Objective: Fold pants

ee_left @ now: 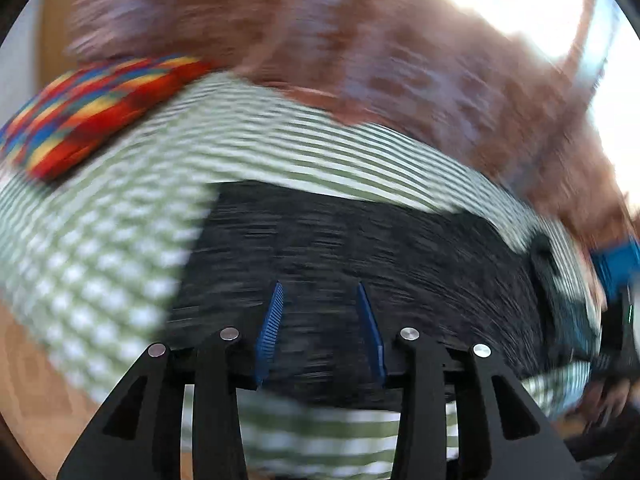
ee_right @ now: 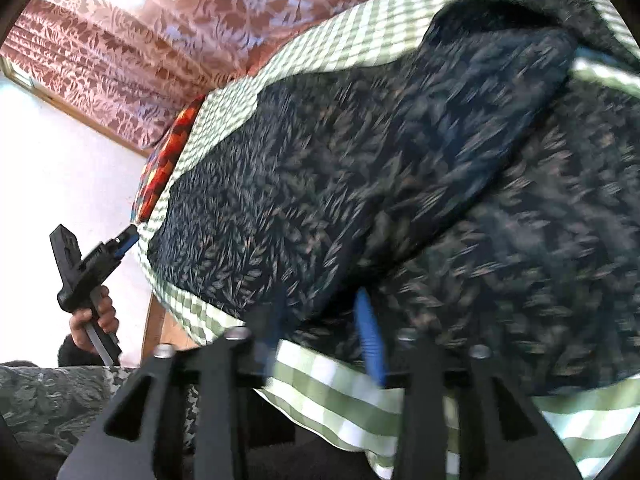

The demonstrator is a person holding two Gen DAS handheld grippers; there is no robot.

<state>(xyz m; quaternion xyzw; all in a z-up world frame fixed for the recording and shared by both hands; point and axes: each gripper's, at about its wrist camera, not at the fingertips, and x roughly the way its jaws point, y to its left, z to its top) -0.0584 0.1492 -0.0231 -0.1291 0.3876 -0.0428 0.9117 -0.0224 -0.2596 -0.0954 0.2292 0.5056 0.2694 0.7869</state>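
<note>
Dark patterned pants [ee_right: 360,184] lie spread on a green-and-white checked cloth [ee_right: 344,36]; they also show in the left wrist view [ee_left: 360,248], blurred by motion. My left gripper [ee_left: 320,300] is open and empty just above the near edge of the pants. It also shows in the right wrist view [ee_right: 124,240], held in a hand at the far left end of the pants. My right gripper [ee_right: 320,308] is open, its blue fingertips [ee_right: 366,320] over the pants' near edge where one layer lies folded over another.
A bright multicoloured cushion [ee_left: 92,116] lies at the far left end of the checked cloth. A reddish-brown patterned curtain [ee_right: 180,28] hangs behind. Wooden floor [ee_left: 36,392] shows at the lower left. The right-hand gripper's blue part [ee_left: 618,268] shows at the right edge.
</note>
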